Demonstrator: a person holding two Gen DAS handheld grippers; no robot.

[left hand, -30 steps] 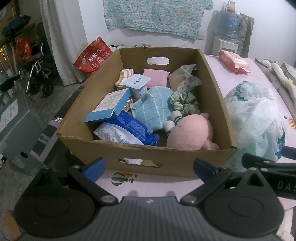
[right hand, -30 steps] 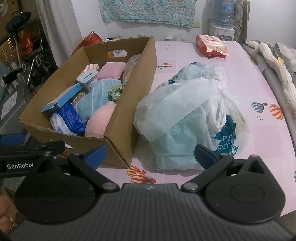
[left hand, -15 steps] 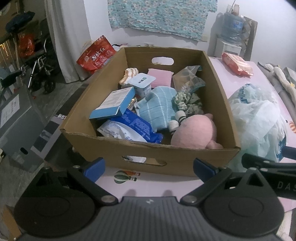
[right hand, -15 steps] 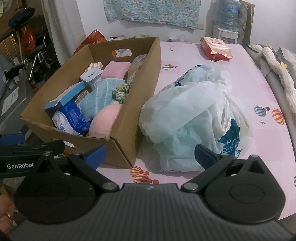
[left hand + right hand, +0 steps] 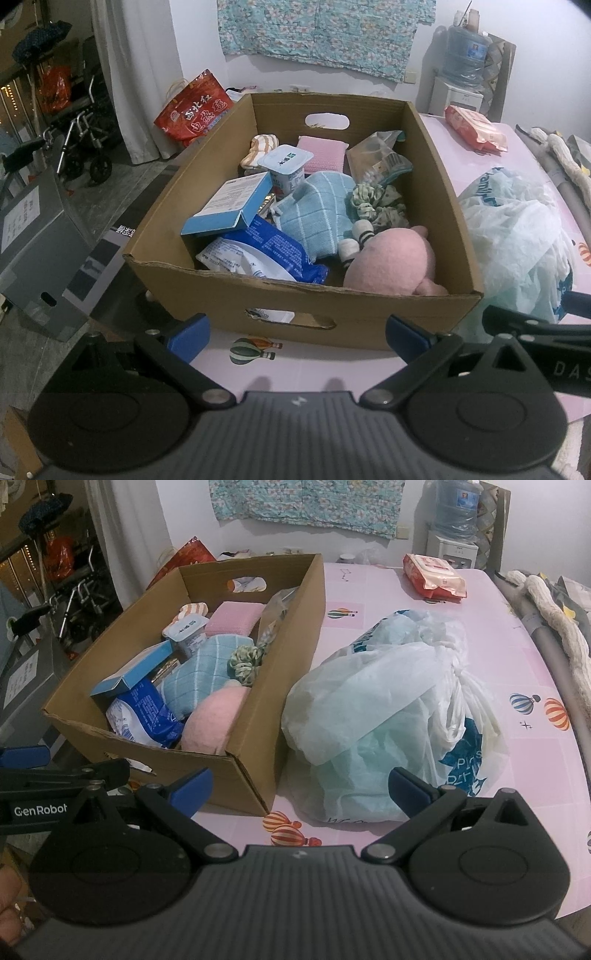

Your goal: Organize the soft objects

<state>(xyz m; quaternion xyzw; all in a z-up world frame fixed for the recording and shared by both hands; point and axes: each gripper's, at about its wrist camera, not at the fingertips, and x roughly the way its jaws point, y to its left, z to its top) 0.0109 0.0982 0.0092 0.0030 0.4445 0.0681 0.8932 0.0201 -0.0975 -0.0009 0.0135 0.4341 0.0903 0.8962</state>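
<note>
Left gripper (image 5: 297, 334): fingers spread wide, nothing between them, held above the table edge just in front of the box (image 5: 439, 184). Right gripper (image 5: 301, 792): fingers likewise spread wide and empty, held near the box's front right corner and the bag (image 5: 388, 709).

The box stands on the pink table (image 5: 461, 616), at its left end. The bag, white and pale green plastic with its top knotted, lies on the table just right of the box, touching its right wall.

Box contents, front to back:
- Pink plush (image 5: 393, 260) in the front right corner, against the front wall
- Blue packet (image 5: 266, 251) at front left, with a blue carton (image 5: 231, 203) lying tilted on top of it
- Blue checked cloth (image 5: 319, 208) in the middle, beside the plush
- Two small striped rolls (image 5: 354, 240) between cloth and plush
- Green scrunchie (image 5: 376, 205) just behind the plush
- Yogurt cup (image 5: 286, 170) upright behind the carton
- Pink sponge (image 5: 323, 153) against the back wall
- Striped sock (image 5: 258, 149) in the back left corner
- Clear pouch (image 5: 380, 158) leaning at the back right

A red wipes pack (image 5: 434, 576) lies at the far end of the table, well apart from the box
</note>
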